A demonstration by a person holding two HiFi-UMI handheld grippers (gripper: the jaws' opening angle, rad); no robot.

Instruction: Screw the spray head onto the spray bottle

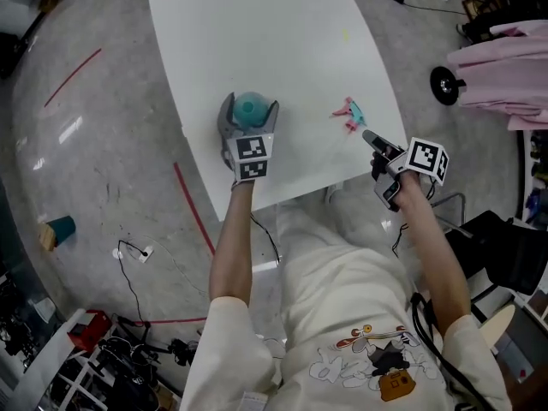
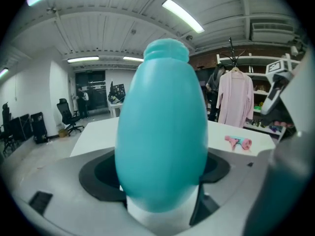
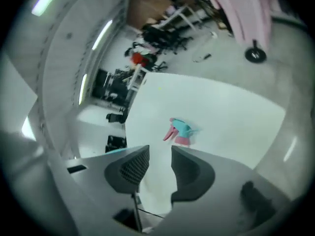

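An egg-shaped teal spray bottle stands upright on the white table, with no head on its threaded neck. My left gripper is shut on it, one jaw on each side; in the left gripper view the bottle fills the middle, with the dark pads against its lower body. The pink and teal spray head lies on its side on the table to the right, apart from both grippers. My right gripper hovers open at the table's near right edge, just short of the spray head, nothing between its fingers.
A pink garment hangs on a rack right of the table, its black round foot on the floor. Red tape lines, cables and a teal cup lie on the floor at the left. Dark gear sits by my right arm.
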